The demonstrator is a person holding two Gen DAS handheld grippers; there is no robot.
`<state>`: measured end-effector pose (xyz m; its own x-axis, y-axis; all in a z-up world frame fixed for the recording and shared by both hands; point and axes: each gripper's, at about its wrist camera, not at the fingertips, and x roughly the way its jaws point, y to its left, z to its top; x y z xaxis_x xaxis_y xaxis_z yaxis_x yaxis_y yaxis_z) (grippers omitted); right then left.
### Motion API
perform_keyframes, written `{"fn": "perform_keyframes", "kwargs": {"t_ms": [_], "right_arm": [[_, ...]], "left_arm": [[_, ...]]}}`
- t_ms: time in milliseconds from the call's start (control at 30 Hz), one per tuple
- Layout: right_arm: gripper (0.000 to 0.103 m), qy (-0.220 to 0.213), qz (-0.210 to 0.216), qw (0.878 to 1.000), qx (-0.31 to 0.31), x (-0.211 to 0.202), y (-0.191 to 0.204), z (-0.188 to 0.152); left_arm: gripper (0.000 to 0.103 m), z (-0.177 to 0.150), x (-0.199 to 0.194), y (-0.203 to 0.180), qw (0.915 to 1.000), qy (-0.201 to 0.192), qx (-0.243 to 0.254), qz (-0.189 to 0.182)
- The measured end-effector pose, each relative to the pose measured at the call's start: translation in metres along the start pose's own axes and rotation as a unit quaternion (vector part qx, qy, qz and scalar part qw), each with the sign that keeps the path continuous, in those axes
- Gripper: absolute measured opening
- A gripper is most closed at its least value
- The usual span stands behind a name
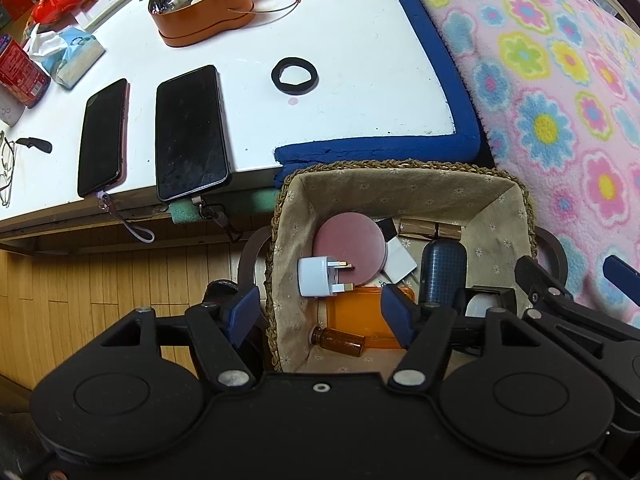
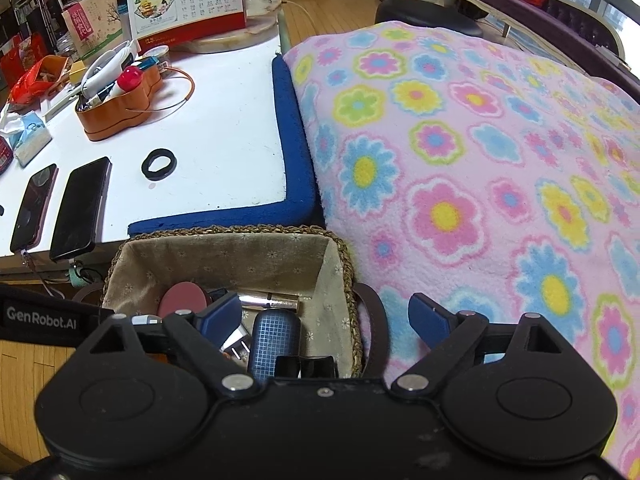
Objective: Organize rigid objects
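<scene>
White plug (image 1: 320, 278) in basket (image 1: 400, 170), between open left tool (image 1: 320, 312) pads.

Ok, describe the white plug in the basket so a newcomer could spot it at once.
Find the woven basket with floral cloth lining, below the white table's blue-padded corner. On its left side lies the white plug adapter, partly on a round pink disc and above an orange case. Only it has metal prongs sticking out.

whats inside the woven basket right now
In the woven basket: a pink round disc, white plug adapter, orange case, amber bottle, blue gridded case, a metallic tube. The fingers hide its near corner.
</scene>
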<state>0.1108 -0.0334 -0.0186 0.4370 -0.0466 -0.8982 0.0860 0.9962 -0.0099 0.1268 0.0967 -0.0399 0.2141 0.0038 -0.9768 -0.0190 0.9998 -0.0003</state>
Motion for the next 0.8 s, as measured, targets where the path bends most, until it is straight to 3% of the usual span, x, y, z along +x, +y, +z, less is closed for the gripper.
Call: {"fn": "perform_keyframes", "kwargs": {"t_ms": [800], "right_arm": [[0.097,0.004,-0.011,1.0,0.005,-0.01,-0.006,-0.006]], "left_arm": [[0.067,-0.001,-0.018,0.005,0.9994,-0.034,-0.008,-0.002]]}}
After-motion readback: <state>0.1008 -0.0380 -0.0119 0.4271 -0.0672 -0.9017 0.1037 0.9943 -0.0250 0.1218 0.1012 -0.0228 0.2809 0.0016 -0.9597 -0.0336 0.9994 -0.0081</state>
